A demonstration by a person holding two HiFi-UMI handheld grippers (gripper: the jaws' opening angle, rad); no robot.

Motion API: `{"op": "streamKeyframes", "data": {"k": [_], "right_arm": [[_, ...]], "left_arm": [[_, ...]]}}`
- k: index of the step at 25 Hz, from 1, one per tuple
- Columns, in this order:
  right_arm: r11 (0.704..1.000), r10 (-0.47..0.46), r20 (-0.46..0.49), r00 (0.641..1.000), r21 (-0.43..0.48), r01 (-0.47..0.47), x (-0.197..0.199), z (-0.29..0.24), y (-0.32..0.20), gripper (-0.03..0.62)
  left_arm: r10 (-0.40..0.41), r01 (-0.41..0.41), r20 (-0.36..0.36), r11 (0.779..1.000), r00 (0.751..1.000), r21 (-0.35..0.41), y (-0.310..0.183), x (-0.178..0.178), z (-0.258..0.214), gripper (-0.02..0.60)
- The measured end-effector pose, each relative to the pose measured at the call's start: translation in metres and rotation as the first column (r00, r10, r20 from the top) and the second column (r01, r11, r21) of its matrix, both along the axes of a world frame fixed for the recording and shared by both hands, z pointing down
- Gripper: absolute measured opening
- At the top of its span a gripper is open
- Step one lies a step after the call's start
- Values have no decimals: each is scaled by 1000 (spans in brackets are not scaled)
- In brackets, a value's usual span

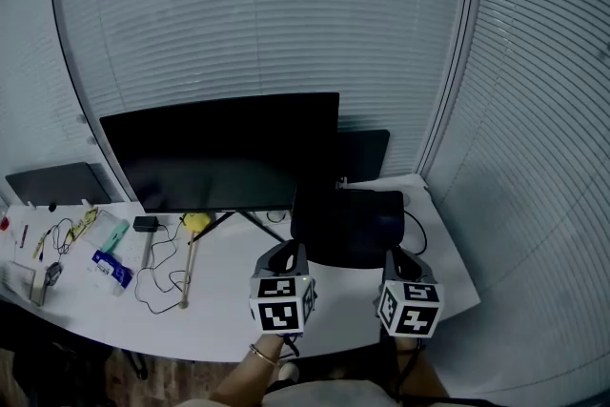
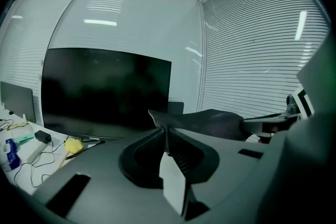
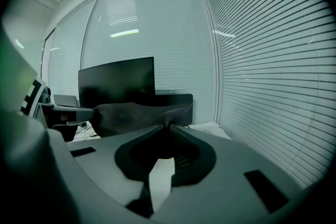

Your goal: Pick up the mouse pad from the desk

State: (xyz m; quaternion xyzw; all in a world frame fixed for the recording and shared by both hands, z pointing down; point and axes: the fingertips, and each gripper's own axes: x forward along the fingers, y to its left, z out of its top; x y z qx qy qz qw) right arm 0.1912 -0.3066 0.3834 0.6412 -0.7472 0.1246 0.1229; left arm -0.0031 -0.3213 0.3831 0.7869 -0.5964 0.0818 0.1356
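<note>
The mouse pad (image 1: 348, 222) is dark and soft. It is a little to the right of the middle in the head view, held up above the white counter (image 1: 219, 315) and not lying on it. It hangs between the two tongs.

The left tongs (image 1: 291, 250) are closed on its left edge. In the left gripper view the two jaws come together on the thin rim of the mouse pad (image 2: 210, 122), with only the material between them. The right tongs (image 1: 398, 254) are closed in the same way on the right edge. In the right gripper view the mouse pad (image 3: 131, 113) stretches away to the left of the frame and sags a little. The two marker cubes (image 1: 281, 303) are near the lower edge of the head view.

Behind the mouse pad a large black monitor (image 1: 219, 152) stands on the counter with its screen dark, and a smaller dark panel (image 1: 367, 152) is at its right. In the left part of the frame we see a loose black cable (image 1: 157, 276), a small black adapter (image 1: 145, 224), a yellow thing (image 1: 196, 222) and a blue packet (image 1: 112, 269). Window blinds (image 1: 543, 157) fill the right side.
</note>
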Motion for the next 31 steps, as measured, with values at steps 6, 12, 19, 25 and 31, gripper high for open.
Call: {"op": "streamKeyframes", "data": {"k": [6,12,19,25,31], "right_arm": [[1000,8,-15,1000,3,-8,0,0,5,55],[1000,7,-23,1000,4,-7,-2,-2,6,54],[1000,12,-20,1000,11,-11,-3,-2,8,54],[1000,18,-13,1000,12,-18,-2,1,7,54],[1000,18,-11,1000,16,-18,-3,6,8,54]], "left_arm": [[6,-6,2,1000,1000,-3,4,1,1,40],[6,-6,-4,1000,1000,-11,4,-1,2,40],[11,-11,-7,1000,1000,-5,4,-2,1,40],[18,-18,-3,1000,1000,-9,2,-1,6,40],[21,-21,0,1000,1000,-5,2,-2,10,40]]}}
